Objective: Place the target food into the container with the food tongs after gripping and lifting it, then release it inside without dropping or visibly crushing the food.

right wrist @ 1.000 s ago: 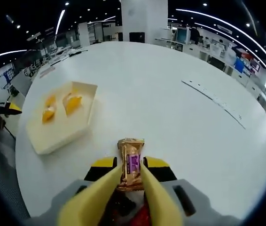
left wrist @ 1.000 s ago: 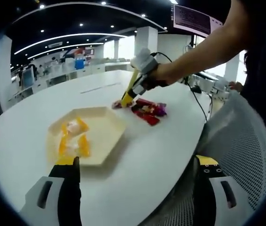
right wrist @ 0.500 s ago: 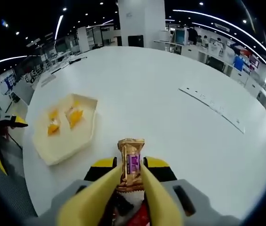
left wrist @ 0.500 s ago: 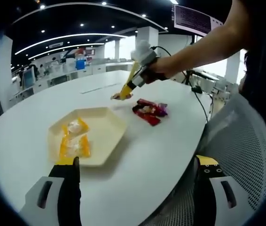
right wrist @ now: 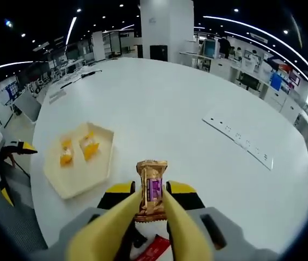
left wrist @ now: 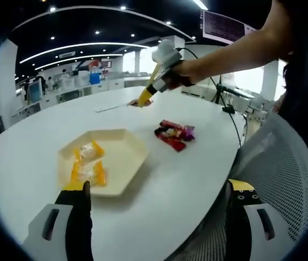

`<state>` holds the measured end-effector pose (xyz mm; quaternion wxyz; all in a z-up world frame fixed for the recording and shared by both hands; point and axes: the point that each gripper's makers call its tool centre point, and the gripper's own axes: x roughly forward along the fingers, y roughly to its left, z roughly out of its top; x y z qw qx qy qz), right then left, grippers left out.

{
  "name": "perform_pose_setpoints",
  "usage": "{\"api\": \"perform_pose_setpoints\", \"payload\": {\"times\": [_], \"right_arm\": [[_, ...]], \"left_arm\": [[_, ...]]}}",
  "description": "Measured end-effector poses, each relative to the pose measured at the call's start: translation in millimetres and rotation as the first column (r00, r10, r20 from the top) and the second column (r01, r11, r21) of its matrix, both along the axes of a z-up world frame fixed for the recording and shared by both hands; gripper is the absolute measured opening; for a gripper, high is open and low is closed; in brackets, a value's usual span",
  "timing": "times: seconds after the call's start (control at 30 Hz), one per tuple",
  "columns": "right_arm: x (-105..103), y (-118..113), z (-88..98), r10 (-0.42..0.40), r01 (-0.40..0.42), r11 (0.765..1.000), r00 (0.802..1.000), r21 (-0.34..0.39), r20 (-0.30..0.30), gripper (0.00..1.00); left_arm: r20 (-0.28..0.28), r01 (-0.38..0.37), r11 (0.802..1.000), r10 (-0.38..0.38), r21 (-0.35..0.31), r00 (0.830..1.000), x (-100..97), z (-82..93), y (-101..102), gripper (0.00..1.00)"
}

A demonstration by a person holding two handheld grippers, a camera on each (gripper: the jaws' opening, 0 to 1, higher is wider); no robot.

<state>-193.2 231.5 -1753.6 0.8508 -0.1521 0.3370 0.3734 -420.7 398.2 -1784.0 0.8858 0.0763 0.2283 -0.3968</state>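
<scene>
White table; right tool tongs clamp snack bar, lower end hidden; left tool apart.

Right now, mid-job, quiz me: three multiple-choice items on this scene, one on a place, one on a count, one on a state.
1. Where do the red snack packets lie?
A. in the tray
B. on the table beside the tray
C. on the chair

2. How many yellow wrapped snacks are in the tray?
A. two
B. four
C. none

3. What are the right tongs doing?
A. open over the tray
B. shut on nothing
C. shut on the gold-wrapped snack

Answers:
1 B, they rest on the white table, apart from the tray.
2 A, two orange-yellow packets lie there.
3 C, the yellow tongs clamp it, lifted above the table.
</scene>
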Motion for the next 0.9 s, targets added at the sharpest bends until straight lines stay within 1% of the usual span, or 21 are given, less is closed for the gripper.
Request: {"api": "perform_pose_setpoints", "payload": {"times": [0.17, 0.4, 0.7, 0.83, 0.9], "right_arm": [[1.5, 2.4, 8.7, 0.005, -0.005, 1.000, 1.000, 0.004, 0.009, 0.21], [-0.7, 12.5, 19.5, 0.026, -0.026, 1.000, 0.999, 0.002, 0.023, 0.21], [-6.9, 39.7, 39.4, 0.065, -0.066, 0.997, 0.997, 0.027, 0.047, 0.21], [-13.3, 53.7, 45.7, 0.087, -0.089, 0.996, 0.995, 0.033, 0.055, 0.21], [-20.6, 66.3, 50.1, 0.107, -0.110, 0.993, 0.992, 0.041, 0.061, 0.21]], "left_arm": [[0.000, 0.001, 1.000, -0.001, 0.005, 1.000, -0.5, -0.1, -0.1, 0.99], [0.003, -0.002, 1.000, 0.002, 0.011, 1.000, 0.3, -0.8, 0.6, 0.99], [0.005, -0.002, 1.000, 0.002, 0.016, 1.000, 0.4, -1.1, 1.2, 0.99], [0.007, 0.001, 1.000, -0.002, 0.021, 1.000, 0.2, -1.1, 0.8, 0.99], [0.010, 0.006, 1.000, -0.006, 0.027, 1.000, -0.2, -1.7, 0.6, 0.99]]}}
